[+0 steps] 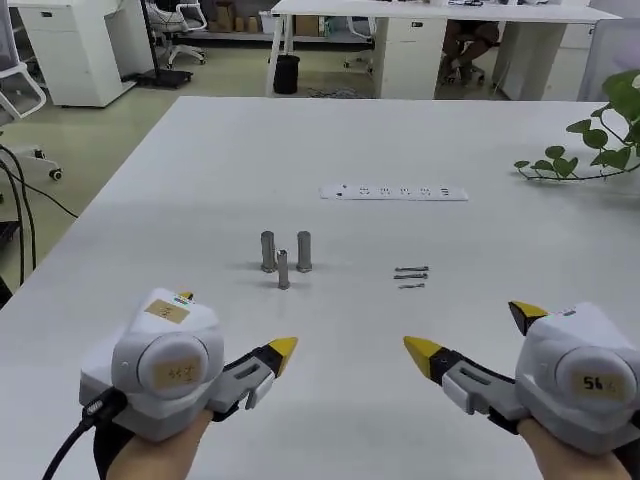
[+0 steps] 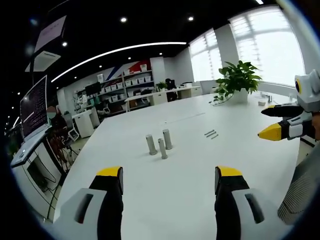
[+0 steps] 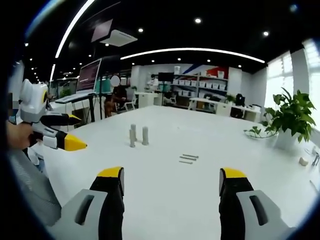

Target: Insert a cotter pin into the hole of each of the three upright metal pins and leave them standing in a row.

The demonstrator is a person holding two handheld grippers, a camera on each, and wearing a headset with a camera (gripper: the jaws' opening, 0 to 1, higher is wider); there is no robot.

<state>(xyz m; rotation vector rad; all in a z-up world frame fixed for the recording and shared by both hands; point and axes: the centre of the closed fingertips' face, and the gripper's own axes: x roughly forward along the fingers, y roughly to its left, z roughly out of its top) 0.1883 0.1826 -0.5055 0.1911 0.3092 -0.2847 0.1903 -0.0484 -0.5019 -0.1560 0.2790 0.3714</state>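
With the fingers point(image 2: 110, 181) of the left gripper point(image 2: 169, 172) and right gripper point(image 3: 171, 173) held spread and empty over the near surface point(image 1: 330, 405), no cotter pin point(image 1: 411, 277) is yet taken; one is to be picked from the three lying right of the clustered metal pins point(image 1: 283, 268).

A white worktable point(image 1: 200, 160) is stretching across an open office, carrying a white power strip point(image 1: 394, 192) and a leafy potted plant point(image 2: 237, 80) at one edge. Daylight is pouring through bright windows point(image 2: 260, 45), while a curved light strip point(image 3: 195, 50) and small spotlights point(image 3: 198, 21) are glowing on the dark ceiling point(image 3: 165, 30). Beyond, white cabinets point(image 1: 70, 50), office chairs point(image 1: 175, 25), a black bin point(image 1: 286, 73) and stocked shelves point(image 3: 200, 82) are standing around the pale greenish floor point(image 1: 110, 130).
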